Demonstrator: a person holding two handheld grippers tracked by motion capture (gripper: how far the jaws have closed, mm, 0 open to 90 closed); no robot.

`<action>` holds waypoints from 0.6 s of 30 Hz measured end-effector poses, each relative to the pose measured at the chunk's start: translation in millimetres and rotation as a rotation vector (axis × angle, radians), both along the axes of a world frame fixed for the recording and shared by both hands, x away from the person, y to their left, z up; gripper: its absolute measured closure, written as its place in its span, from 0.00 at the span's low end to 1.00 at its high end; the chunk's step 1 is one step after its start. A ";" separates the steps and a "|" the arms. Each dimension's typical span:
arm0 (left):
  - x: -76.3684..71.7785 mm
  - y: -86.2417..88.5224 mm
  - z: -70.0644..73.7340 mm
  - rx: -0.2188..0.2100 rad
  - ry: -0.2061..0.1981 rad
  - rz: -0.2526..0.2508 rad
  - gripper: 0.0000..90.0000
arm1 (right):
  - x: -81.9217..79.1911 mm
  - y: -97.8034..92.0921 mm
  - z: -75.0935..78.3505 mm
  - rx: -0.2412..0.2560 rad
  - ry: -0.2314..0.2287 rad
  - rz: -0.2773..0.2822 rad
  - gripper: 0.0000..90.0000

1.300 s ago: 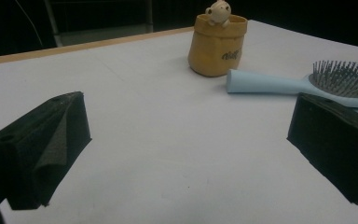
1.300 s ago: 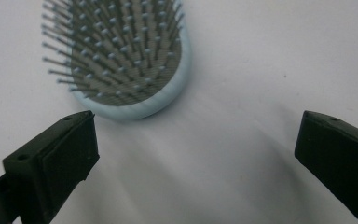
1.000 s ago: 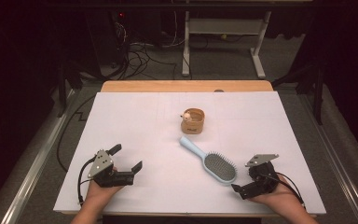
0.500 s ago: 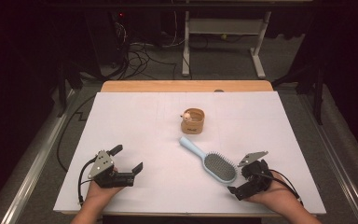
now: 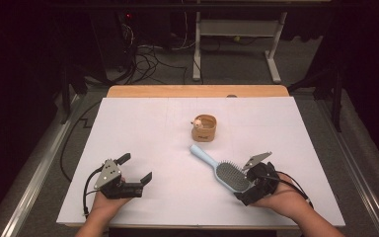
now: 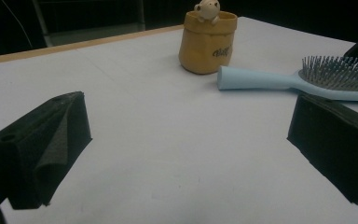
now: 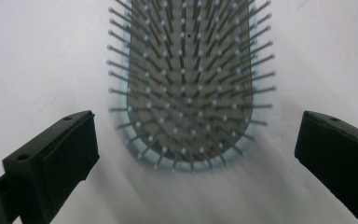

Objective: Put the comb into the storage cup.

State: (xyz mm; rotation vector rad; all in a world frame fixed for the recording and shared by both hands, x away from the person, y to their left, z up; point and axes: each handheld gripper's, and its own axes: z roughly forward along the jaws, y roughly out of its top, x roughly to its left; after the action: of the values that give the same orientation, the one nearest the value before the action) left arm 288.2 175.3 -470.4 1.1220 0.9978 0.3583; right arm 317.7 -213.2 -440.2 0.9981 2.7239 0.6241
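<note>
Right claw (image 5: 250, 178): released, jaws spread wide, low over the near right part of the table, at the broad end of the hairbrush; in the right gripper view, one jaw on each side of the brush head, neither touching it.
Left claw (image 5: 136, 170): released, jaws wide apart, holding nothing, near the front left of the table, well apart from the hairbrush.
Hairbrush (image 5: 224, 170): light blue, flat on the white table top, bristles up; handle pointing away toward the cup, grey bristle pad toward the right claw.
Hairbrush in the right gripper view (image 7: 189, 79): rounded end of the head between the two jaws, grey pad with pale-tipped pins, thin blue rim around it.
Hairbrush in the left gripper view (image 6: 284, 80): lying crosswise, handle tip just beside the cup, not touching it as far as can be told.
Cup (image 5: 204, 128): small, tan, upright near the middle of the table, a little pale figure (image 5: 197, 123) perched on its rim.
Table (image 5: 143, 133): white sheet over a wooden top, wood showing along the far edge.
</note>
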 end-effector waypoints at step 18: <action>-1.4 0.1 1.0 -0.003 -0.005 0.004 0.00 | 28.7 30.5 -6.0 -0.062 0.041 0.080 0.08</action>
State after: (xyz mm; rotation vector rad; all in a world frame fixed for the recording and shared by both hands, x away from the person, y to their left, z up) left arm 286.8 175.4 -469.4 1.1159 0.9956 0.3622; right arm 346.3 -182.7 -446.2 0.9018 2.8121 0.5337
